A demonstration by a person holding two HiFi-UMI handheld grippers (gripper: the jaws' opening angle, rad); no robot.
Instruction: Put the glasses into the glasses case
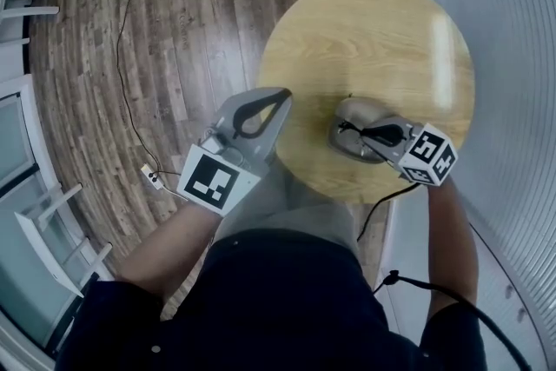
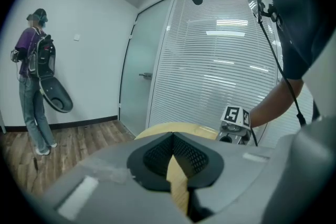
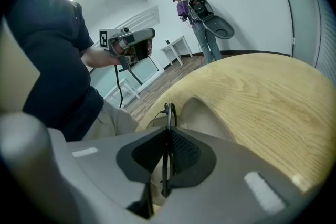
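A beige glasses case (image 1: 351, 112) lies open on the round wooden table (image 1: 391, 39), near its front edge. My right gripper (image 1: 365, 135) hovers right over the case, shut on the black glasses (image 1: 350, 129). In the right gripper view the thin frame (image 3: 168, 113) stands edge-on between the pads, with the case's hollow (image 3: 202, 113) just beyond it. My left gripper (image 1: 283, 96) is at the table's left edge, apart from the case. Its tips (image 2: 172, 135) meet with nothing between them.
A person with a backpack (image 2: 34, 76) stands by the far wall. A cable (image 1: 122, 74) and a power strip (image 1: 155, 178) lie on the wood floor at left. White furniture (image 1: 52, 221) stands at the left. A blind-covered glass wall (image 1: 521, 100) runs along the right.
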